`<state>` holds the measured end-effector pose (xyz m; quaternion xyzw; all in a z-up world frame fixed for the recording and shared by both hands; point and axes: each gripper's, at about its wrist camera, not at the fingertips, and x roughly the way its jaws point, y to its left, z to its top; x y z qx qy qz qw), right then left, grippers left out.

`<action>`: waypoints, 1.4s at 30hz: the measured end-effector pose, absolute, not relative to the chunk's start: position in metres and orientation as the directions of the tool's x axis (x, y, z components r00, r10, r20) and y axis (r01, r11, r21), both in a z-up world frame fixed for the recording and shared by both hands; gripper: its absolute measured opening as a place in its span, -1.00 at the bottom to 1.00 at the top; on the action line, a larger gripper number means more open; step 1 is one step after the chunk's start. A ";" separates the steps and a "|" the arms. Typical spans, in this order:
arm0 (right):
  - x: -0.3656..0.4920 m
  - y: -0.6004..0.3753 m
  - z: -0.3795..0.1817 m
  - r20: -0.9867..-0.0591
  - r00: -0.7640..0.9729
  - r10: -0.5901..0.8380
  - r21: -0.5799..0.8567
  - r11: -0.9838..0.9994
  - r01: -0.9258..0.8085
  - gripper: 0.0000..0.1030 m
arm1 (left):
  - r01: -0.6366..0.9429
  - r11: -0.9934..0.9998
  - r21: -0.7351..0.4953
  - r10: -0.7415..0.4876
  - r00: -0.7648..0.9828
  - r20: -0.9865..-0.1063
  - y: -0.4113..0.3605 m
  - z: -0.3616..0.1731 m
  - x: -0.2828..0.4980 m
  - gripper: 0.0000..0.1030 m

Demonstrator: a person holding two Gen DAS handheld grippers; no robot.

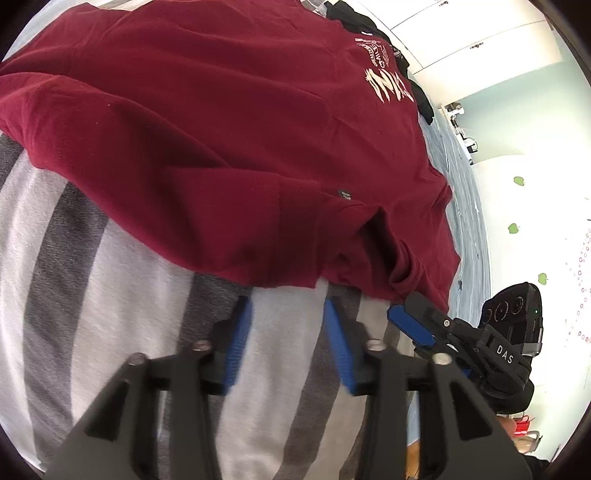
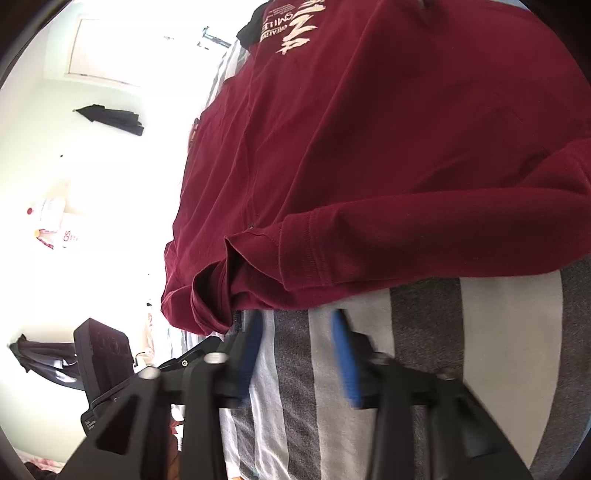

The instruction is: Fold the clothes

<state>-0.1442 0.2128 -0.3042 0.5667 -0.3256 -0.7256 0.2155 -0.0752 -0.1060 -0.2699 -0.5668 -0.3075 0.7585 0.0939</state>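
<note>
1. Basically, maroon sweatshirt (image 1: 229, 122) lies spread flat on a bed with a grey-and-white striped cover (image 1: 110, 295), print side up. Hem end is toward both cameras, so the layout looks ready for a fold.
2. One sleeve (image 2: 424, 229) is laid across the body near the hem, its ribbed cuff (image 2: 306, 251) pointing toward the sweatshirt's side edge. Likely already folded inward to narrow the garment.
3. Left tongs (image 1: 288, 332) are open, blue pads apart, nothing between them but striped cover. They sit just short of the hem, not touching cloth.
4. Right tongs (image 2: 301, 354) are also open and empty, just short of the hem beside the bunched corner (image 2: 207, 295). No grip on anything.
5. Both tongs line up side by side along the hem edge. Judgement: placed to pinch the two hem corners and carry the hem up toward the chest.
6. Writing: pale chest print (image 1: 388, 77), seen upside down and only partly readable. "SMILE" shows in the right wrist view; the larger brushed letters are unclear.
7. Small dark tag (image 1: 344, 194) is sewn near the hem, text too small to read.
8. Right tongs body in the left wrist view carries "DAS" (image 1: 504, 354).
9. Dark garment (image 1: 354, 18) lies beyond the sweatshirt's far end.
</note>
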 end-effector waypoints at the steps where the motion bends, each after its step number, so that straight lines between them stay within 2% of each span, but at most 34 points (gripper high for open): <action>1: -0.147 0.212 -0.305 -0.684 -0.266 -0.679 0.714 -0.698 -0.057 -0.22 | 0.217 -0.790 -0.573 0.487 -0.346 -0.802 -0.106 -0.270 -0.077 0.04; 6: -0.152 0.218 -0.301 -0.685 -0.283 -0.671 0.715 -0.694 -0.083 -0.04 | 0.292 -0.776 -0.559 0.465 -0.335 -0.820 -0.105 -0.277 -0.092 0.11; 10: -0.161 0.213 -0.303 -0.711 -0.279 -0.645 0.692 -0.712 -0.116 -0.03 | 0.292 -0.791 -0.538 0.442 -0.336 -0.832 -0.103 -0.279 -0.101 0.11; 12: -0.165 0.214 -0.307 -0.719 -0.278 -0.637 0.687 -0.711 -0.151 -0.04 | 0.282 -0.809 -0.515 0.419 -0.337 -0.843 -0.102 -0.280 -0.104 -0.07; 13: -0.166 0.216 -0.308 -0.714 -0.281 -0.641 0.694 -0.700 -0.168 -0.04 | 0.278 -0.820 -0.501 0.408 -0.331 -0.851 -0.101 -0.281 -0.105 -0.29; 14: -0.168 0.218 -0.309 -0.707 -0.289 -0.645 0.702 -0.688 -0.182 -0.04 | 0.273 -0.827 -0.491 0.400 -0.326 -0.856 -0.101 -0.282 -0.107 -0.39; 17: -0.171 0.223 -0.311 -0.703 -0.308 -0.642 0.708 -0.674 -0.212 -0.06 | 0.252 -0.835 -0.489 0.400 -0.331 -0.855 -0.101 -0.282 -0.108 -0.56; 18: -0.172 0.225 -0.312 -0.703 -0.313 -0.638 0.707 -0.673 -0.217 -0.10 | 0.244 -0.840 -0.485 0.396 -0.335 -0.855 -0.100 -0.281 -0.108 -0.58; 20: -0.175 0.225 -0.312 -0.722 -0.320 -0.613 0.686 -0.694 -0.218 -0.45 | 0.227 -0.850 -0.475 0.387 -0.342 -0.856 -0.101 -0.279 -0.107 -0.66; 22: -0.175 0.227 -0.310 -0.724 -0.337 -0.601 0.681 -0.702 -0.210 -0.62 | 0.217 -0.853 -0.475 0.388 -0.347 -0.854 -0.104 -0.276 -0.106 -0.74; 24: -0.172 0.227 -0.304 -0.731 -0.345 -0.588 0.667 -0.723 -0.180 -0.76 | 0.202 -0.857 -0.475 0.387 -0.356 -0.851 -0.105 -0.270 -0.101 -0.78; 27: -0.160 0.226 -0.293 -0.738 -0.330 -0.588 0.651 -0.749 -0.122 -0.83 | 0.178 -0.863 -0.473 0.389 -0.364 -0.846 -0.106 -0.258 -0.090 -0.80; 29: -0.145 0.228 -0.283 -0.739 -0.312 -0.597 0.647 -0.758 -0.082 -0.96 | 0.166 -0.866 -0.471 0.394 -0.352 -0.849 -0.106 -0.249 -0.074 -0.80; 36: -0.068 0.234 -0.265 -0.775 -0.170 -0.609 0.619 -0.785 -0.010 -0.95 | 0.160 -0.895 -0.417 0.376 -0.234 -0.897 -0.116 -0.249 0.001 -0.80; 37: -0.058 0.234 -0.267 -0.782 -0.146 -0.606 0.612 -0.791 -0.001 -0.95 | 0.169 -0.897 -0.408 0.371 -0.213 -0.904 -0.119 -0.254 0.009 -0.86; 38: -0.051 0.234 -0.270 -0.789 -0.129 -0.600 0.605 -0.796 0.004 -0.95 | 0.179 -0.898 -0.402 0.369 -0.189 -0.910 -0.122 -0.259 0.014 -1.00; 42: -0.036 0.240 -0.282 -0.807 -0.071 -0.586 0.587 -0.809 0.011 -0.96 | 0.200 -0.898 -0.392 0.361 -0.175 -0.916 -0.136 -0.267 0.023 -1.00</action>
